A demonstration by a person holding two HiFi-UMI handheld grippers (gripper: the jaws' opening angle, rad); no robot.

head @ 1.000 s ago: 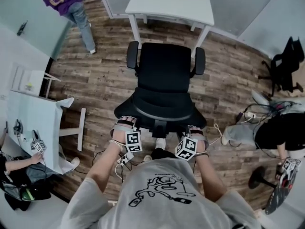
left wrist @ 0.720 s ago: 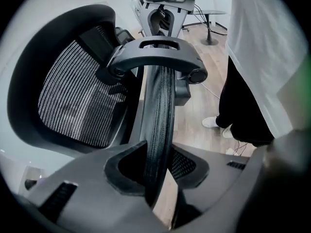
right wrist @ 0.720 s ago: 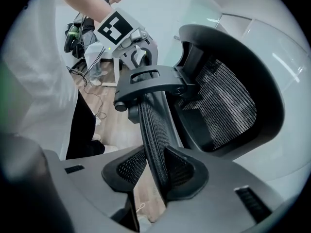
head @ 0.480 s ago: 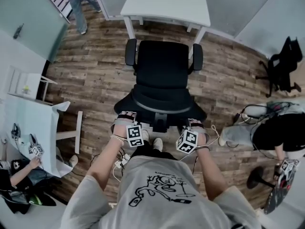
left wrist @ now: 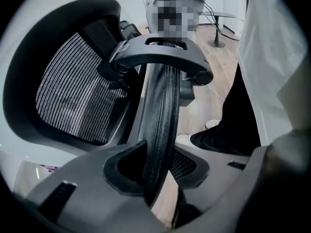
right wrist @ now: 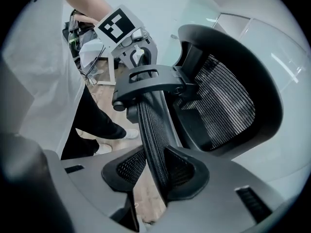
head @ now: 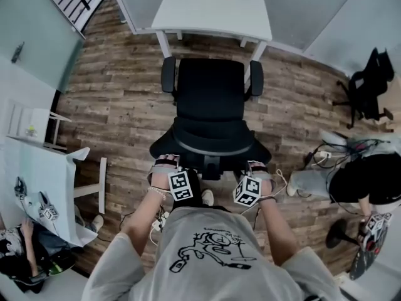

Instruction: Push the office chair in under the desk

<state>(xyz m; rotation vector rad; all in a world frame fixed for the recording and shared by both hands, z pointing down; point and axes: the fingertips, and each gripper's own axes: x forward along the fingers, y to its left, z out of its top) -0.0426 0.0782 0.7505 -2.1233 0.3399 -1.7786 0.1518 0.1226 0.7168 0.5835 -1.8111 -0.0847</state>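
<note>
The black office chair (head: 210, 102) stands on the wood plank floor (head: 119, 105) facing the white desk (head: 213, 11) at the far side. Its armrests are in line with the desk legs, and the far edge of its seat is near the desk's near edge, with a strip of floor between them. The seat is not under the desk. The person stands close behind the chair with both arms reaching down to the top of the backrest (head: 210, 144), one hand at each end. In the left gripper view, the left gripper (left wrist: 158, 161) has its jaws partly open and closed on the ribbed mesh rim of the backrest, which runs up between them to the curved headrest bracket (left wrist: 160, 57). In the right gripper view, the right gripper (right wrist: 160, 174) has the same hold, with its jaws about half apart and the mesh rim caught between them. Each gripper carries a cube with black-and-white square code markers, one on the left (head: 180, 185) and one on the right (head: 248, 190). These markers carry no letters. The person's light T-shirt (head: 210, 256) has a dark line drawing, and any wording in it is too small to read. A second dark chair (head: 369, 83) stands far right, well apart, and a white table (head: 47, 168) stands at the left.
</note>
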